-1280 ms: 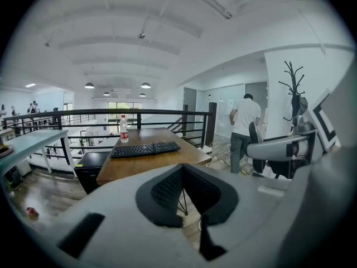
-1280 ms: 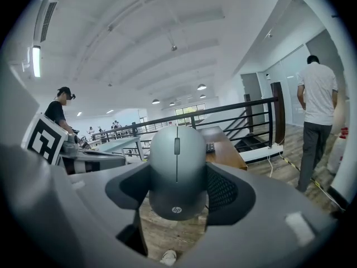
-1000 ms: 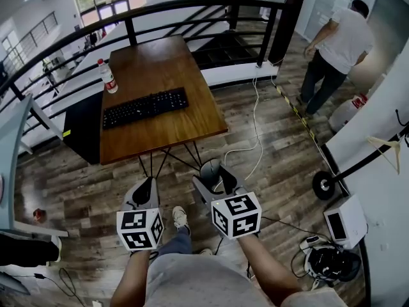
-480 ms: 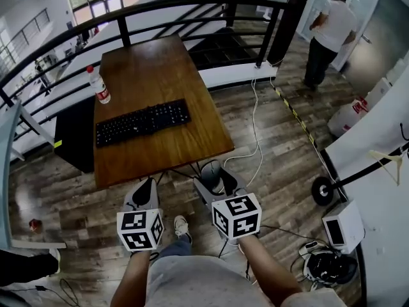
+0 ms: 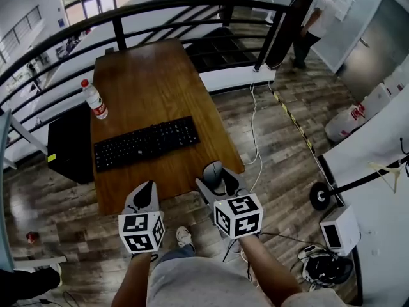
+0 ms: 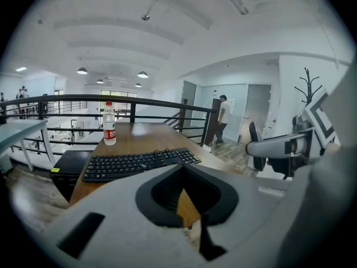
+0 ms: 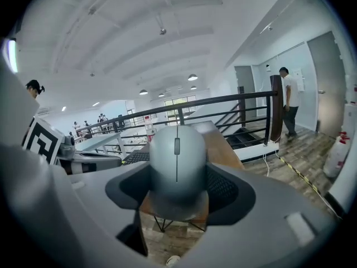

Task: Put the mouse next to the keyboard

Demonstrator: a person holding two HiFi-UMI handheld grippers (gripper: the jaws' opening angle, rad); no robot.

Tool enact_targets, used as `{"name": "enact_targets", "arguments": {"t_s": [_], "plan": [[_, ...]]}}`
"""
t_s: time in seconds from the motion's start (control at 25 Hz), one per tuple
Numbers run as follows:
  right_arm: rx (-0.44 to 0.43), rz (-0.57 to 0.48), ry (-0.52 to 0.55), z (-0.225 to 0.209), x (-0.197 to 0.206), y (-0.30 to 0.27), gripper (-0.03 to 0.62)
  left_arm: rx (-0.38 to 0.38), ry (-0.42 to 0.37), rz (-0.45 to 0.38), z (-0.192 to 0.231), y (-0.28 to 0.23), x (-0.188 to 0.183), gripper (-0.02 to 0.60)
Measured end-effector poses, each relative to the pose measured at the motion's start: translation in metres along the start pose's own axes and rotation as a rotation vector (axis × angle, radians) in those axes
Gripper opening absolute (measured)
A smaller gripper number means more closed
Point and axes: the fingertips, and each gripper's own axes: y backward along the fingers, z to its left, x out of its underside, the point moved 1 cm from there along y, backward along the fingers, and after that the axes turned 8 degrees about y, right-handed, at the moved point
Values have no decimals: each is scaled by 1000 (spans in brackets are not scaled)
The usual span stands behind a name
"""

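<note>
Gripping the mouse (image 5: 212, 171), the right gripper (image 5: 217, 179) hovers by the table's (image 5: 147, 75) near corner; the keyboard (image 5: 146, 143) lies beyond. The left gripper (image 5: 146, 197) is closed, empty.

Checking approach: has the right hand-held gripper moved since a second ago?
Yes. The right hand-held gripper, holding the mouse, advanced toward the table.

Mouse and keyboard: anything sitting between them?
No. Head view shows only bare table between the keyboard and the mouse, which the right gripper holds over the table's near edge.
</note>
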Motion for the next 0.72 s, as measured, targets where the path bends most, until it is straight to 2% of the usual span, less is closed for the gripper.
{"name": "enact_targets", "arguments": {"t_s": [0.4, 0.72], "plan": [[65, 38, -2, -10, -20, -41, 299, 51, 17, 0, 30, -33, -29, -6], [69, 51, 3, -22, -25, -60, 301, 45, 30, -1, 37, -48, -35, -6]]}}
